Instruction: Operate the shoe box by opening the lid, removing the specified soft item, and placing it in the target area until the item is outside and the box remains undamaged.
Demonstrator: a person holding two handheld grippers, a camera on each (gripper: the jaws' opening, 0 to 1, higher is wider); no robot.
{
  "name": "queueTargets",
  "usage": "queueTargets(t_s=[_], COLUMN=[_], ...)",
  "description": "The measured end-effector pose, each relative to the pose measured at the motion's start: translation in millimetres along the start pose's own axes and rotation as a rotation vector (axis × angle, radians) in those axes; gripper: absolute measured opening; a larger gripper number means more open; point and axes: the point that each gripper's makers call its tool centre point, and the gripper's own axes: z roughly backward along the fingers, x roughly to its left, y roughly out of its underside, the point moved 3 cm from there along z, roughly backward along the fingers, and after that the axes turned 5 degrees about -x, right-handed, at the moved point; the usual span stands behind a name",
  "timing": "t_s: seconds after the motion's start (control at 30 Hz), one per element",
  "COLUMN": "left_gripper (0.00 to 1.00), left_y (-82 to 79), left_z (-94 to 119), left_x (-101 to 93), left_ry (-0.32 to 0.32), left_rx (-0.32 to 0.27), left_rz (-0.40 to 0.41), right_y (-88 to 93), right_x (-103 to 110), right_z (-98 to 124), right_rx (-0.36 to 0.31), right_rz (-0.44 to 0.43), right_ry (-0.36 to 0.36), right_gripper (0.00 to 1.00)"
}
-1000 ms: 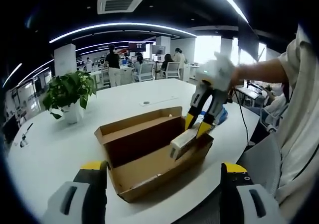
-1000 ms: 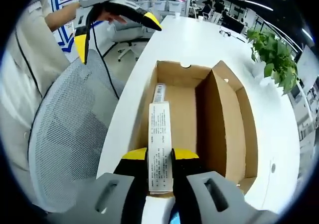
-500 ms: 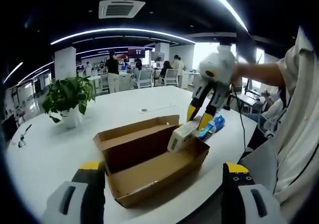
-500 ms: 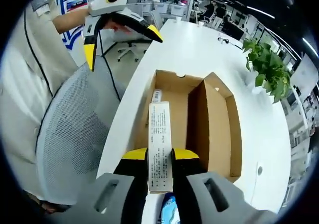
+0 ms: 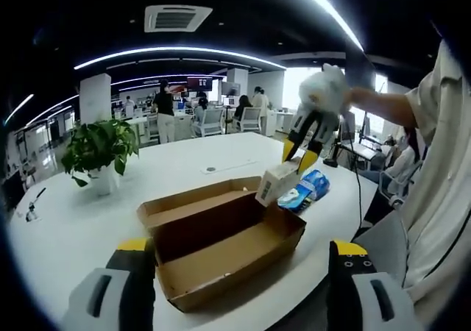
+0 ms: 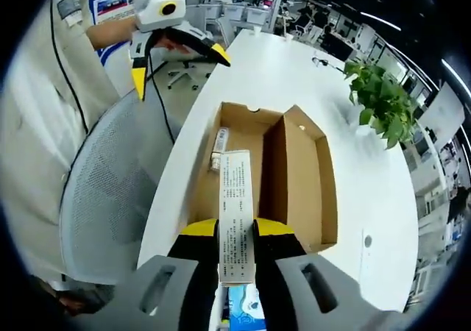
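One slim white printed carton sits pinched at its near end in the right claw, above the open brown cardboard shoe box on the white table. Looks light, crushable; grip gently mid-body. Left claw wide apart, empty.

Carton lifted out of the box
The right gripper has raised the white carton clear of the shoe box, toward 1 o'clock.

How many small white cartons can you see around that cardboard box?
2: one white carton held in the right gripper above the shoe box, another small carton lying inside it. More may be hidden.
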Motion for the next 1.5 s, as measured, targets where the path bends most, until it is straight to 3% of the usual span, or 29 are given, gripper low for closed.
queueTargets(t_s=[0.7,1.5], left_gripper=[1.00,0.99], left_y=[1.4,7.5], left_z=[1,1], left_x=[-7.5,1.5], left_ry=[-0.001,-0.036], left_rx=[0.022,0.034], left_rz=[-0.012,0.002], right_y=[47.2,129.2], right_x=[-22,-49], right_z=[56,102], right_rx=[0.055,0.164], right_rz=[-0.049,-0.112], right_ry=[0.060,0.104], right_gripper=[0.15,0.15])
